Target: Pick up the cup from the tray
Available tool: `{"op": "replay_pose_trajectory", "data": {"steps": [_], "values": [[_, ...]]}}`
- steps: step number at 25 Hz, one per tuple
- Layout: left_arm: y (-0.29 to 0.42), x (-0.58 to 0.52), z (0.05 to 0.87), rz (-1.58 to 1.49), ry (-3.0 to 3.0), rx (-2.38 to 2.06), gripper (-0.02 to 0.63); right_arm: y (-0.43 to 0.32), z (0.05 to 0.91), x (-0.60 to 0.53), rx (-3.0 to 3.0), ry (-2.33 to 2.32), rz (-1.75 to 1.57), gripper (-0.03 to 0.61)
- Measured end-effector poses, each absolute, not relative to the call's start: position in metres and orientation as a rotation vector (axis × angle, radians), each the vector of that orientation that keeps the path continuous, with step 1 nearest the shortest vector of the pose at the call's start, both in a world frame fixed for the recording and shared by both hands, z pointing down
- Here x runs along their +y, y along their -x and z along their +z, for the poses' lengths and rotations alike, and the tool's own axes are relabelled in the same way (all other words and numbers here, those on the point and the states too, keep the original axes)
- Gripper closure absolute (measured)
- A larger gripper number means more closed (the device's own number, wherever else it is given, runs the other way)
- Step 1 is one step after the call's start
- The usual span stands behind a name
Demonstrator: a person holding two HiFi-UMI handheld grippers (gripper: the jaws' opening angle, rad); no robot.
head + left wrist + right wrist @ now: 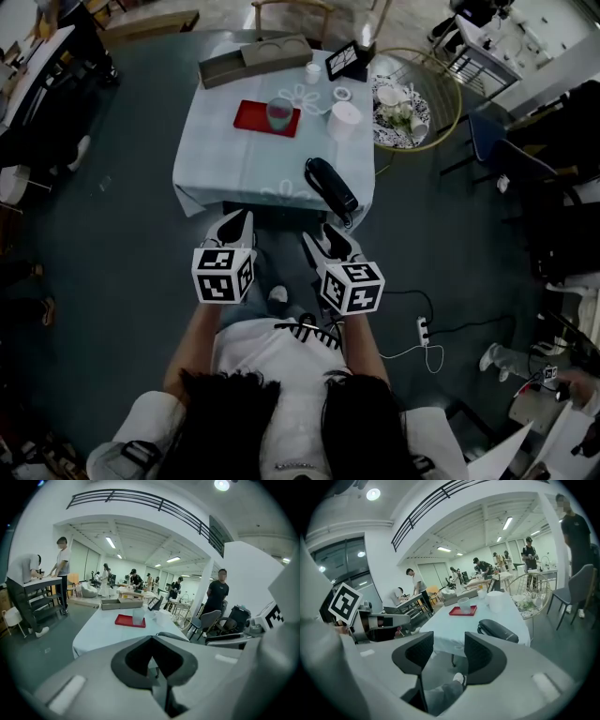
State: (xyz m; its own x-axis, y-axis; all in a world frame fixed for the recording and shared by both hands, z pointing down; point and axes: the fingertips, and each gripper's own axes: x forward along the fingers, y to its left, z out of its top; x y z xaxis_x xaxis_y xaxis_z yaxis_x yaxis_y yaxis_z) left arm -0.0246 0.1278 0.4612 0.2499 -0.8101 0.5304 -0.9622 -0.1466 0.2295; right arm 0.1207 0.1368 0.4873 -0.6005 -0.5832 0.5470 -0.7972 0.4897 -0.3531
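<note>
Holding both grippers side by side above the legs, the person faces a table, and both grippers hang short of its near edge. The left gripper has its jaws pressed together, pad against pad, with nothing caught in them. The right gripper has its jaws standing apart. Only a trouser leg and a shoe show through the gap, and the pads touch nothing. Each marker cube faces up toward the head camera.

Near the table's near right corner lies a black case, one end reaching the cloth's edge. Farther in, left of the middle, the red tray sits flat on the pale cloth. The cup stands upright on the tray's right half, a clear tumbler, well apart from both grippers. Just right of the tray, off it, stands a white tub. Beyond that is a small white pot. Along the far edge lies a long grey box, with a dark frame at the far right corner. Right of the table stands a round wire basket holding white things. Deep in the hall, the gripper views show people standing at other tables.
</note>
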Motion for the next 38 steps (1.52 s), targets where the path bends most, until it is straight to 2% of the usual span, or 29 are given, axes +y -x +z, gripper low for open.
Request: {"op": "replay_pose_trajectory", "data": {"steps": [14,19,25,38], "values": [[0.062,0.035,0.47,0.417,-2.034,-1.536,0.614,-0.077,0.484,0.046,-2.359,-1.21,0.823,0.336],[0.08,0.002,0.467,0.431,-2.06,-1.498,0.614,-0.053,0.475,0.017,-2.372,-1.223,0.795,0.288],[0.101,-0.039,0.464,0.432,-2.089,-1.446,0.614,-0.03,0.468,-0.026,-2.357,-1.309,0.765,0.277],[0.125,-0.093,0.475,0.476,-2.108,-1.395,0.614,0.008,0.49,-0.104,-2.272,-1.328,0.654,0.199]]}}
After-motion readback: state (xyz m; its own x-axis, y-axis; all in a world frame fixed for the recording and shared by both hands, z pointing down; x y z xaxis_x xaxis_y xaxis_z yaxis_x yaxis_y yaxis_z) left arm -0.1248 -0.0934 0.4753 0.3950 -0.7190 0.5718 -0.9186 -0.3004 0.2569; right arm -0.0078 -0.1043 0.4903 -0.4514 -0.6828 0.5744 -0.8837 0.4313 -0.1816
